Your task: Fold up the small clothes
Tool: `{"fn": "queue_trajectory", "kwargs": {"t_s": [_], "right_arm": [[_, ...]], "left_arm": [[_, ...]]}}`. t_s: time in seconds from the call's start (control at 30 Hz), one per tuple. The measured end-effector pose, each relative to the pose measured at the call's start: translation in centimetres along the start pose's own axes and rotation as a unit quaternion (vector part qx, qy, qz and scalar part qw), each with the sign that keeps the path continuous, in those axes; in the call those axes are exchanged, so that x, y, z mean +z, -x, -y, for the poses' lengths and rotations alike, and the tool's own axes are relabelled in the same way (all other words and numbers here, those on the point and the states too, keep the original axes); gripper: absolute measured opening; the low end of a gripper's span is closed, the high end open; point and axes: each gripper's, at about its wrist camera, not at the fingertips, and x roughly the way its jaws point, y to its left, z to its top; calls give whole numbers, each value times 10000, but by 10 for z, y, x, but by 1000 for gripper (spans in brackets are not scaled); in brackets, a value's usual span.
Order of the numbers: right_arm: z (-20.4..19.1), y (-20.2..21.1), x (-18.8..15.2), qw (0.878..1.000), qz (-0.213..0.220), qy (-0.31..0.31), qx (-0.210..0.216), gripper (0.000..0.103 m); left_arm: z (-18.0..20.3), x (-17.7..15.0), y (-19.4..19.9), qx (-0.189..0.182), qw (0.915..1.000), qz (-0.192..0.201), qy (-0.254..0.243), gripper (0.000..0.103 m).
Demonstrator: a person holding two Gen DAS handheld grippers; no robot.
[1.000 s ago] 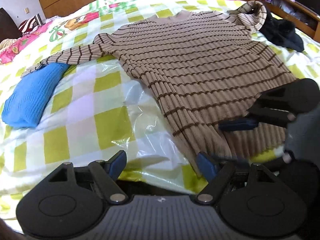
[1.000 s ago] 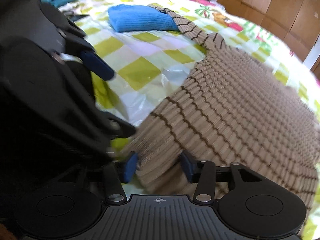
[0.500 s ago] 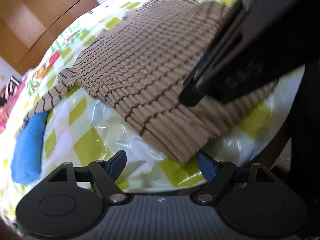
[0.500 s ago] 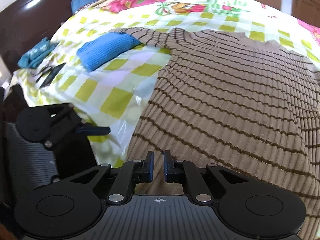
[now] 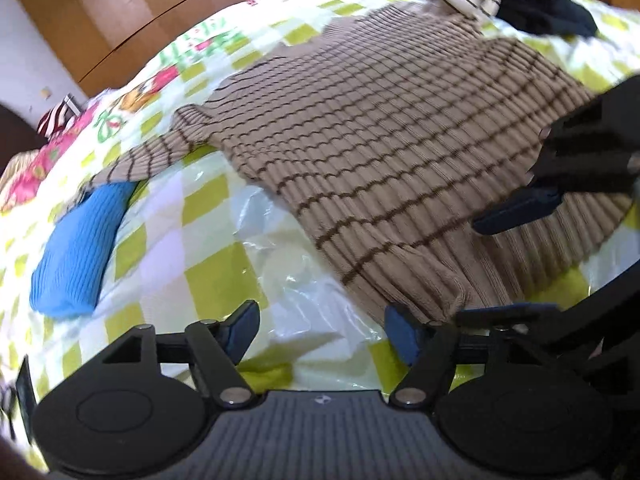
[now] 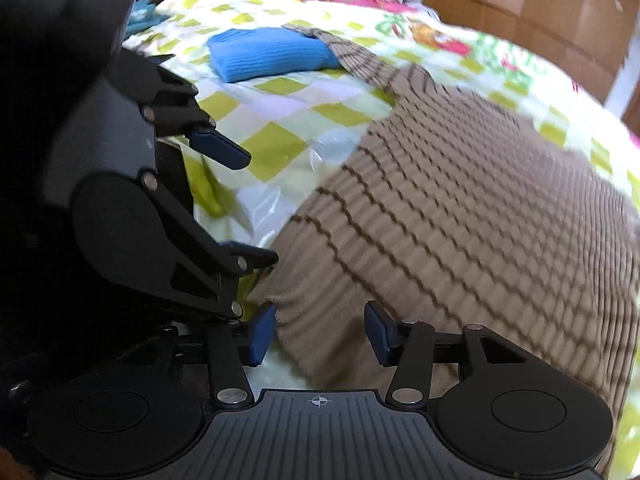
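The brown striped sweater (image 5: 384, 152) lies spread flat on the bed (image 5: 208, 264). Its hem corner is between the blue pads of the right tool (image 6: 318, 334), whose jaws are opening and do not press it. The left tool (image 5: 320, 330) is closing, with only the clear plastic sheet (image 5: 288, 280) between its jaws; the hem is just beside its right pad. A folded blue knit (image 5: 80, 252) lies farther left.

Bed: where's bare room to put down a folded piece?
Free: the checked sheet between the blue knit and the sweater, plastic-covered near the hem. Crowded: the sweater's near hem, where the left gripper and right gripper both work; far corner holds a dark garment.
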Motion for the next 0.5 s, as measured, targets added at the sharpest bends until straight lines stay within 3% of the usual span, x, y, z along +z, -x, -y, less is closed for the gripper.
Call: {"fn": "queue_trajectory", "kwargs": {"t_s": [0.07, 0.1, 0.13, 0.23, 0.5], "right_arm": [[0, -5, 2, 10000, -21, -38, -12, 42], [2, -6, 3, 9998, -33, -174, 54, 35], [6, -5, 3, 9995, -48, -313, 88, 23], [25, 0, 6, 9963, -58, -841, 176, 15], [58, 7, 9, 9792, -97, -1934, 601, 6]], "left_arm": [[-7, -2, 6, -185, 9996, 32, 207, 79], [-10, -3, 9, -194, 9995, 72, 233, 79], [-12, -5, 13, -236, 9995, 114, 181, 80], [-7, -11, 20, -412, 9988, 188, -210, 82], [49, -5, 9, -228, 9910, 431, -1247, 83]]}}
